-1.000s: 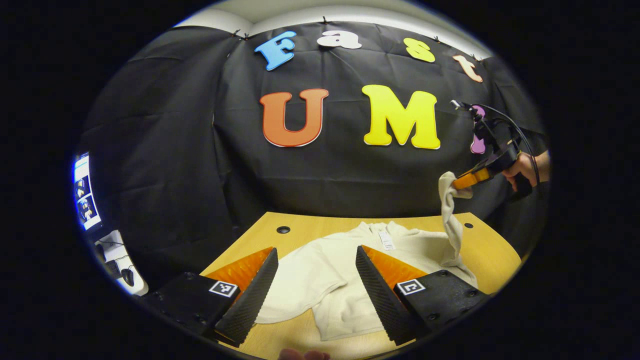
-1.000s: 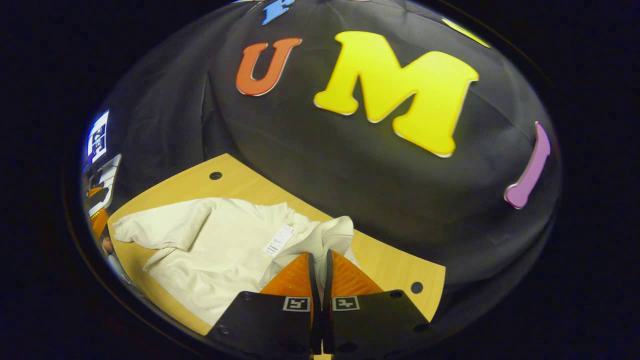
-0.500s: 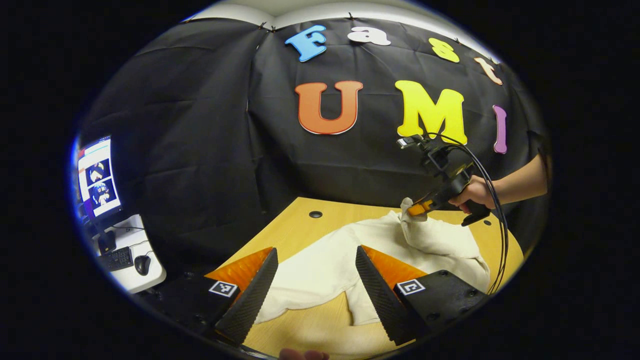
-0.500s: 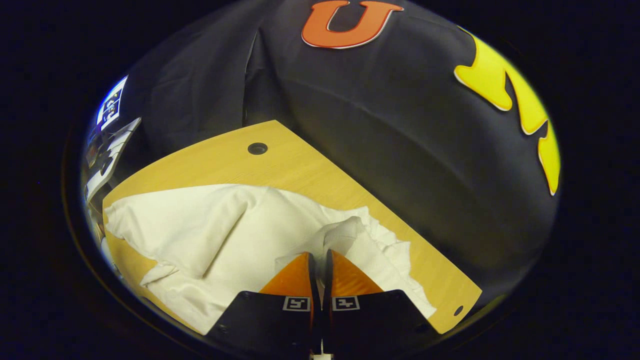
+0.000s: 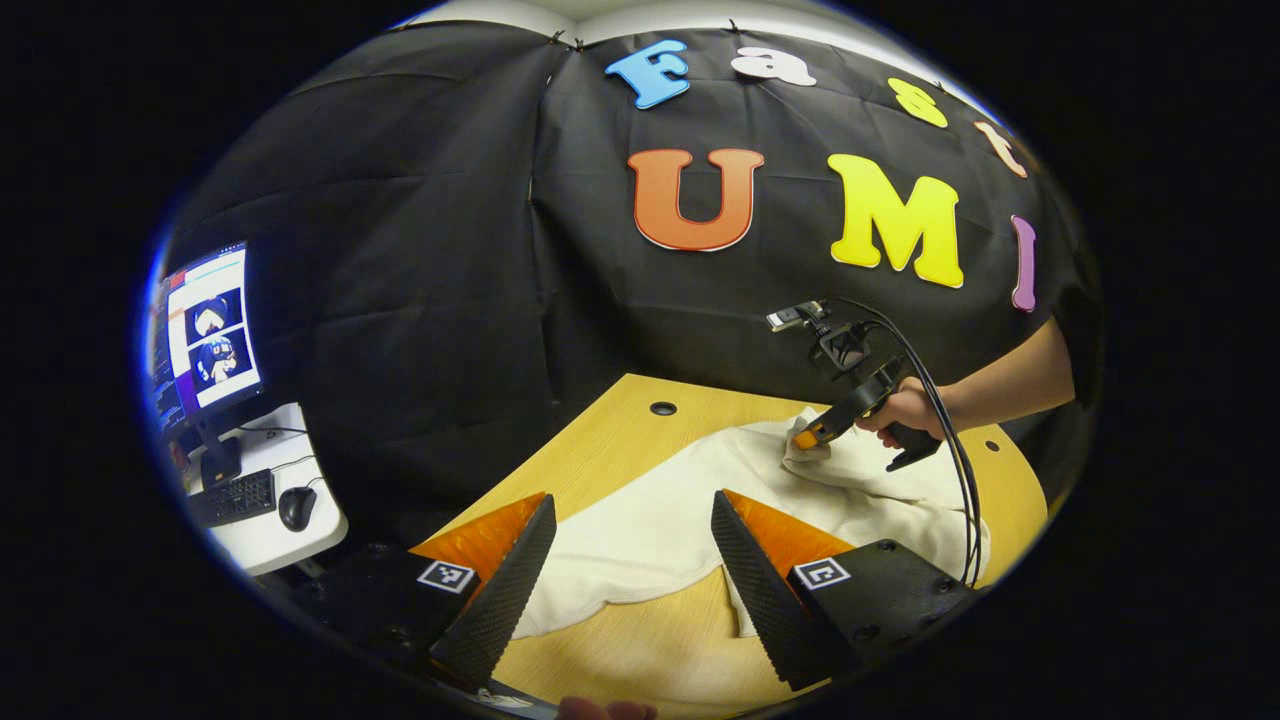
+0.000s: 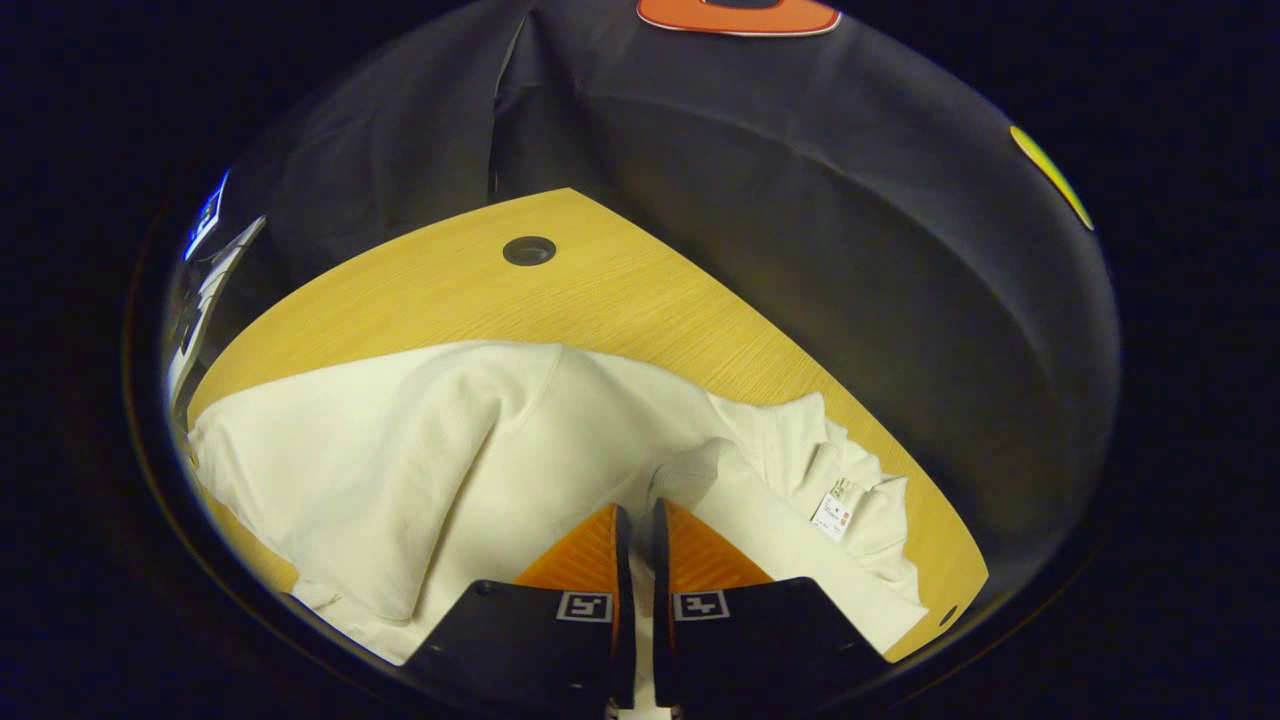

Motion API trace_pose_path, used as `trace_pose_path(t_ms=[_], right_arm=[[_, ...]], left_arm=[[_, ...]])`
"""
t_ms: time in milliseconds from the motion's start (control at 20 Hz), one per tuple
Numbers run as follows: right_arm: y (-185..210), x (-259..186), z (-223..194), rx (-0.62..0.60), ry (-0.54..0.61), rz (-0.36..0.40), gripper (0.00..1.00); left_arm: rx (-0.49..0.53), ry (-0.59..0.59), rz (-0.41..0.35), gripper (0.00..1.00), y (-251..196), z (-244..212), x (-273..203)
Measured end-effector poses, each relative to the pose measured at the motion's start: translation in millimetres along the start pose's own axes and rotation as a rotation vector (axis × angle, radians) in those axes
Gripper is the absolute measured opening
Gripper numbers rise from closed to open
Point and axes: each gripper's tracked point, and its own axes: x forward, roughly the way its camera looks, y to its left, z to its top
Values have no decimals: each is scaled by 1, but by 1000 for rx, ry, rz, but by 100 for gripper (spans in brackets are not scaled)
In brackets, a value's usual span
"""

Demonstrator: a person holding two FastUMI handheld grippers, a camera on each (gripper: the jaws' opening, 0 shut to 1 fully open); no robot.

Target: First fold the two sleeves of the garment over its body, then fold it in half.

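Both views over the shared garment (image 5: 650, 525).

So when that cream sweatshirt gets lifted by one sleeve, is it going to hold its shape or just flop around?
Probably flop: the sleeve pinched in the right gripper bunches and creases. The sweatshirt lies in soft rolls on the table, so it looks thick yet limp. Likely light too, and pushing it would probably wrinkle it rather than slide it.

Left gripper view: the garment (image 5: 650, 520) is partly hidden behind the near fingers (image 5: 505, 585) at 6 o'clock. The surface (image 5: 610, 440) is cut off at the lower edge. The monitor (image 5: 205, 335) at 9 o'clock is too small to make out.

Right gripper view: the sleeve (image 6: 690, 470) runs between the fingers (image 6: 590, 555); the contact is hidden.
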Motion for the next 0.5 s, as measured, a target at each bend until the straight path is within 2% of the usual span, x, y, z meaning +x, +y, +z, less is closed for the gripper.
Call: trace_pose_path(t_ms=[100,150,250,300,350,400,500], right_arm=[[4,4,-1,-3,9,-2,13],[12,1,2,14,-7,21,17],[21,-11,23,44,-90,63,29],[23,-20,31,53,-137,85,51],[26,-28,36,56,-168,97,59],[29,-39,43,58,-200,112,74],[29,-63,53,74,-258,126,82]], left_arm=[[8,0,8,99,3,-1,2],[15,0,9,99,3,-1,2],[23,3,0,99,2,-3,4],[25,2,-2,100,1,-3,6],[28,-2,-4,100,1,-2,8],[33,-3,-7,100,2,-1,9],[43,-17,-7,99,4,3,11]])
